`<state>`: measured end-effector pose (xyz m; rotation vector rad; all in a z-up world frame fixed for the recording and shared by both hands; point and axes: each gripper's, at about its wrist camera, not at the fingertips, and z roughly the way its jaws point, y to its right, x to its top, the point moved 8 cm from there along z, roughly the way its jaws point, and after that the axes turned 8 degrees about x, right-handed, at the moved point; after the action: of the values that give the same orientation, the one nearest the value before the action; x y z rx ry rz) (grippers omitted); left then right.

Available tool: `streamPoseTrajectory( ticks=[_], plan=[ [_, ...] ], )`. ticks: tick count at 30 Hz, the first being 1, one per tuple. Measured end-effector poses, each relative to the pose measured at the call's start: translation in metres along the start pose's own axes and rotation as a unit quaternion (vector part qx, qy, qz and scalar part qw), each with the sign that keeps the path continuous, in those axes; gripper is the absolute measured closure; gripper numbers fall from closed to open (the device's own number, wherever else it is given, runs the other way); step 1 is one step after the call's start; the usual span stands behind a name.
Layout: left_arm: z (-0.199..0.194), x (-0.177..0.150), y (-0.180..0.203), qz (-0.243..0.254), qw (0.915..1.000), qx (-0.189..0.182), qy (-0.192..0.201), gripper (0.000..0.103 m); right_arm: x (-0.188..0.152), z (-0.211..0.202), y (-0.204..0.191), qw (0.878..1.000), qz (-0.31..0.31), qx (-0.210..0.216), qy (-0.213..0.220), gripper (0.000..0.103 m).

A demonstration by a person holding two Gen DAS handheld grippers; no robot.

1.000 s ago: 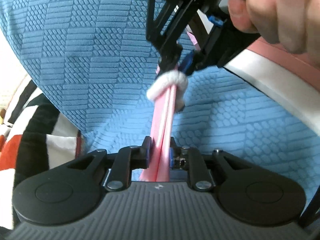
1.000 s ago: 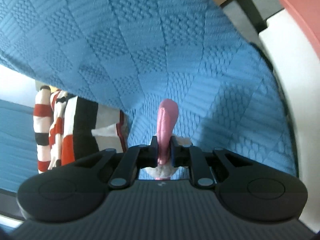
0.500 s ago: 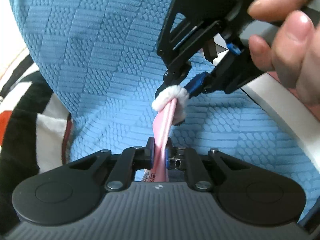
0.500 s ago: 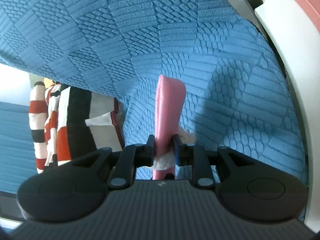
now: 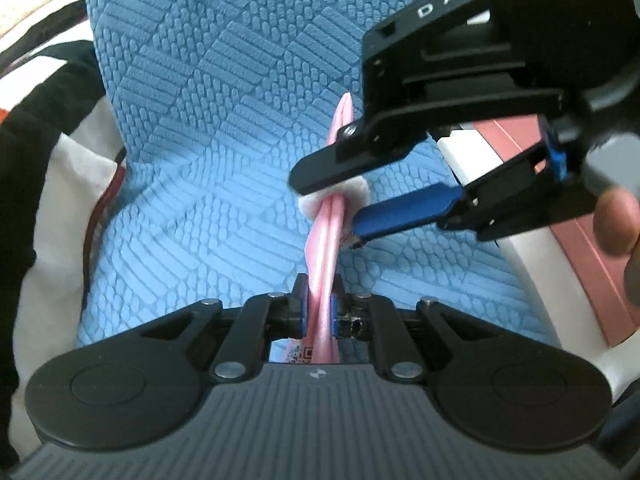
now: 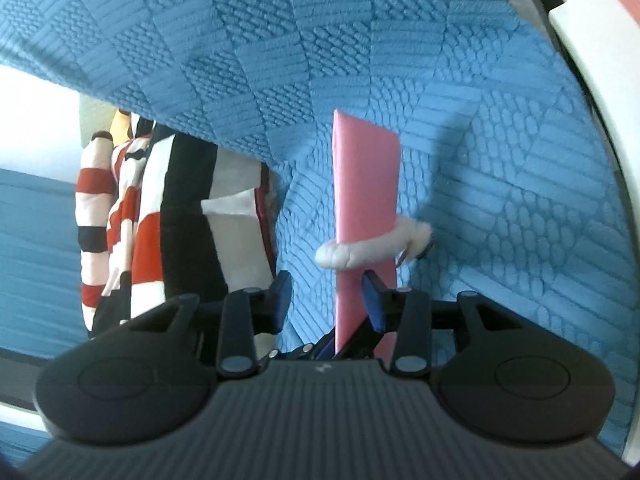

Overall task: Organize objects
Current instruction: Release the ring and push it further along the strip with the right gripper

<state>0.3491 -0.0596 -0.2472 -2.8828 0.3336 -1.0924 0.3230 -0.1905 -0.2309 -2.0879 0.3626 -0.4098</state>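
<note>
A flat pink packet (image 5: 326,248) with a fluffy white band (image 5: 352,194) looped around it hangs over the blue cloth. My left gripper (image 5: 318,306) is shut on its lower end. In the left wrist view my right gripper (image 5: 326,206) reaches in from the right at the band, one black finger above it and a blue pad (image 5: 404,214) below. In the right wrist view the pink packet (image 6: 366,184) stands upright between the jaws of my right gripper (image 6: 326,298), the white band (image 6: 360,250) just beyond the tips. These jaws are opening, and the left pad stands clear of the packet.
A blue textured cloth (image 5: 200,140) fills the background. A red, white and black striped garment (image 6: 132,220) lies at the left. A white and pink box edge (image 5: 532,264) runs along the right. A person's fingers (image 5: 616,220) hold the right gripper.
The right gripper's jaws have spread apart from the pink packet. The left gripper has rolled, and the packet's broad face now shows in the right wrist view.
</note>
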Motion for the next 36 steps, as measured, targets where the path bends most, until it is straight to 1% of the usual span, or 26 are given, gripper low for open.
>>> streamPoseTrajectory(
  ticks=[6, 12, 13, 14, 15, 16, 19, 21, 27, 31, 34, 36],
  plan=[
    [-0.001, 0.000, 0.000, -0.006, 1.0000, -0.003, -0.004, 0.091, 0.001, 0.010, 0.003, 1.000, 0.005, -0.008, -0.006, 0.061],
    [-0.001, 0.001, 0.002, -0.004, 1.0000, -0.003, -0.007, 0.090, 0.002, 0.014, 0.013, 0.999, 0.007, -0.027, -0.017, 0.063],
    [-0.001, 0.001, 0.002, -0.004, 1.0000, -0.004, -0.007, 0.090, 0.002, 0.014, 0.014, 0.999, 0.008, -0.029, -0.020, 0.065],
    [-0.001, 0.001, 0.003, -0.002, 1.0000, -0.005, -0.008, 0.090, 0.002, 0.015, 0.015, 0.999, 0.008, -0.031, -0.021, 0.068],
    [-0.001, 0.001, 0.004, -0.001, 1.0000, -0.005, -0.008, 0.090, 0.002, 0.016, 0.016, 0.999, 0.006, -0.035, -0.021, 0.076],
    [0.000, 0.001, 0.003, -0.002, 0.9999, -0.004, -0.009, 0.090, 0.003, 0.015, 0.017, 0.999, 0.001, -0.039, -0.019, 0.078],
    [0.000, 0.002, 0.002, -0.010, 0.9999, -0.008, -0.011, 0.090, 0.004, 0.013, 0.015, 0.999, -0.009, -0.035, -0.016, 0.083],
    [-0.001, 0.003, 0.001, -0.015, 0.9997, -0.013, -0.011, 0.090, 0.004, 0.012, 0.012, 0.999, -0.025, -0.040, -0.012, 0.084],
    [-0.001, 0.000, 0.002, -0.034, 0.9986, -0.035, -0.023, 0.085, 0.013, 0.004, 0.015, 0.997, -0.039, -0.062, 0.010, 0.086],
    [-0.001, -0.001, 0.004, -0.058, 0.9955, -0.066, -0.035, 0.081, 0.018, -0.001, 0.018, 0.996, -0.042, -0.072, 0.018, 0.086],
    [0.000, -0.004, 0.005, -0.076, 0.9919, -0.089, -0.049, 0.080, 0.019, -0.002, 0.022, 0.996, -0.032, -0.078, 0.018, 0.084],
    [0.002, -0.006, 0.005, -0.081, 0.9909, -0.093, -0.054, 0.080, 0.018, -0.002, 0.023, 0.996, -0.029, -0.081, 0.018, 0.083]
  ],
)
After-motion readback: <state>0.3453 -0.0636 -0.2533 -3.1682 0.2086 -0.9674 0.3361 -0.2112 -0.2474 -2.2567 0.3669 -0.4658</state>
